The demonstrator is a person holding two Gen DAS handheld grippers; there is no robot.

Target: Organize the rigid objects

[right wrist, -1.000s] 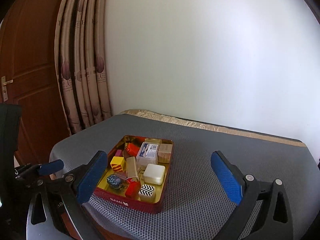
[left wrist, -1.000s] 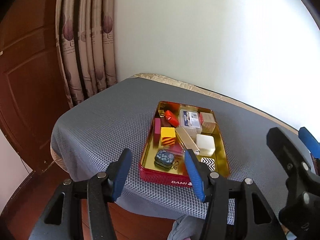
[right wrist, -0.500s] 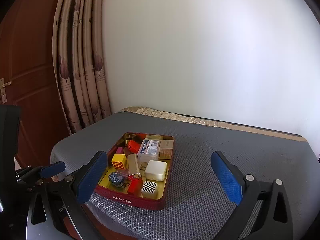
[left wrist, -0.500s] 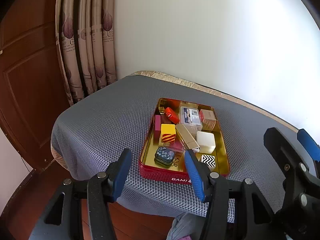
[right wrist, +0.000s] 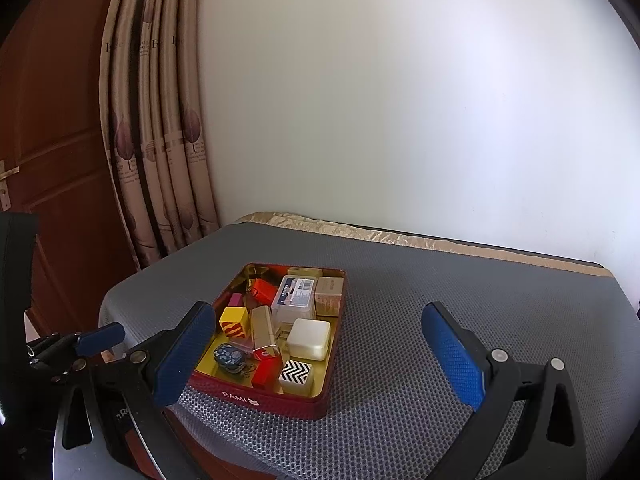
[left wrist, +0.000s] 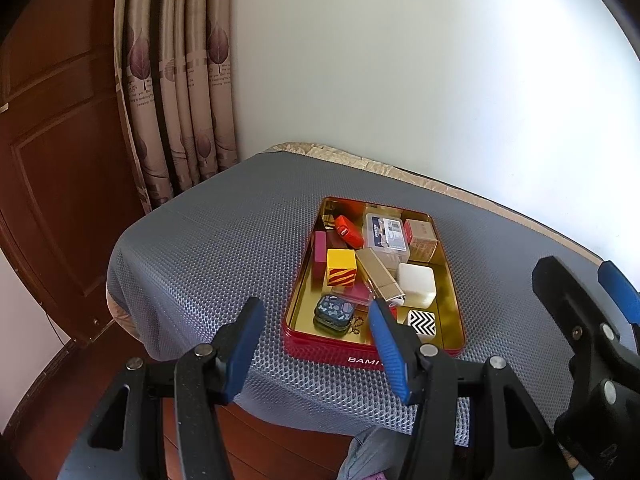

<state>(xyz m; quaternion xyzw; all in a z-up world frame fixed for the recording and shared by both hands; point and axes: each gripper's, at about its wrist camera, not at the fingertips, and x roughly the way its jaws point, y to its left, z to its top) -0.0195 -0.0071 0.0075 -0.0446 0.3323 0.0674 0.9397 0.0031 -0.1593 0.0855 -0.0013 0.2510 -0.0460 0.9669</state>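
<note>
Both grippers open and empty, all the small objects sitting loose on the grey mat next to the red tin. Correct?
Not quite. The objects lie inside the red tin, not on the grey mat; the right wrist view shows it. Left gripper and right gripper are indeed open and empty.
</note>
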